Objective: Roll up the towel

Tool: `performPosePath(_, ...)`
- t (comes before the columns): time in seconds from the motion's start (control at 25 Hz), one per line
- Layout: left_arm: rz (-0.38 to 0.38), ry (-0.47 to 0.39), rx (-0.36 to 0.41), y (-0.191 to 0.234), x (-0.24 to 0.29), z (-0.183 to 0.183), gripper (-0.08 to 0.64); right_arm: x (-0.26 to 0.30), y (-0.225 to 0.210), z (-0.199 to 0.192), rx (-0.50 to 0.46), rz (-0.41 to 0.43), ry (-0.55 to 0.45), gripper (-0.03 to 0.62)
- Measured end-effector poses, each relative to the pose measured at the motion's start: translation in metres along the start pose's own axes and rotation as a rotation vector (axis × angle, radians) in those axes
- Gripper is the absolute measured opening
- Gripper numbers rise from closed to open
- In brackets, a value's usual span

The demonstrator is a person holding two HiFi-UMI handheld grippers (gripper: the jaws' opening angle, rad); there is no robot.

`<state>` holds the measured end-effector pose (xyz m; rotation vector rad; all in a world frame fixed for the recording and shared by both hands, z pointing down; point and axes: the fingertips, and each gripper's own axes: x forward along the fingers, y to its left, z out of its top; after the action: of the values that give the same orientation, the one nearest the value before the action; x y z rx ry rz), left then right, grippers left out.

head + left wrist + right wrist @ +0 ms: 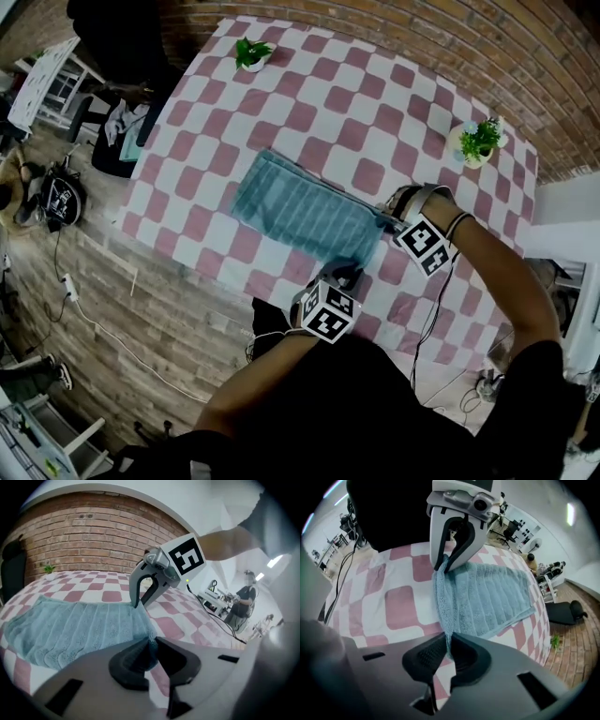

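On table (319, 89), towel (300, 208) corners pinched, L hand-held gripper (152, 643), R hand-held gripper (449, 639)

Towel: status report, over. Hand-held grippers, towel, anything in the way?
Left hand-held gripper shut on towel edge; right hand-held gripper likewise. Towel mostly flat, unrolled. Two potted plants stand clear.

We see the towel (300, 211) lying in the middle of the table (375, 103), the left plant (251, 53) behind it, the right plant (478, 141) far right
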<state>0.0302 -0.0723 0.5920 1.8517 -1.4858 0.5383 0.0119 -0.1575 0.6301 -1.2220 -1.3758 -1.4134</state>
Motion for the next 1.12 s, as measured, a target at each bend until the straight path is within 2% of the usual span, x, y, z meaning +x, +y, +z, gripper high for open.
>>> performPosePath(0.08,-0.028,-0.061,-0.084,0.001,-0.009,0.005,0.044,-0.01,-0.004,0.005,0.076,0.023,-0.042,0.026)
performPosePath(0.16,-0.051,-0.127,-0.18,0.008,-0.022,0.01,0.044,-0.023,-0.022,0.009,0.138,0.003,-0.077,0.026)
performPosePath(0.24,-0.066,-0.189,-0.264,0.018,-0.037,0.016,0.044,-0.035,-0.043,0.011,0.163,-0.029,-0.094,0.026)
performPosePath(0.32,-0.05,-0.235,-0.321,0.033,-0.049,0.021,0.048,-0.041,-0.062,0.013,0.167,-0.06,-0.1,0.028)
performPosePath(0.4,0.0,-0.251,-0.341,0.051,-0.057,0.019,0.048,-0.04,-0.08,0.015,0.162,-0.087,-0.104,0.029)
performPosePath(0.56,0.096,-0.225,-0.359,0.083,-0.063,0.004,0.049,-0.019,-0.108,0.023,0.165,-0.131,-0.123,0.031)
performPosePath(0.64,0.144,-0.208,-0.372,0.097,-0.064,-0.005,0.049,-0.011,-0.125,0.025,0.176,-0.204,-0.127,0.037)
performPosePath(0.76,0.205,-0.173,-0.393,0.114,-0.062,-0.019,0.051,-0.017,-0.145,0.028,0.209,-0.347,-0.151,0.12)
performPosePath(0.84,0.213,-0.17,-0.409,0.121,-0.062,-0.024,0.052,-0.034,-0.144,0.033,0.247,-0.387,-0.183,0.141)
performPosePath(0.92,0.208,-0.176,-0.422,0.125,-0.062,-0.025,0.055,-0.044,-0.126,0.041,0.248,-0.354,-0.196,0.141)
performPosePath(1.0,0.2,-0.182,-0.431,0.126,-0.062,-0.026,0.057,-0.032,-0.097,0.045,0.155,-0.281,-0.166,0.151)
performPosePath(1.08,0.195,-0.187,-0.435,0.127,-0.062,-0.026,0.058,-0.008,-0.077,0.045,0.053,-0.224,-0.129,0.23)
performPosePath(1.12,0.194,-0.187,-0.435,0.127,-0.062,-0.026,0.06,0.002,-0.075,0.045,0.028,-0.211,-0.119,0.245)
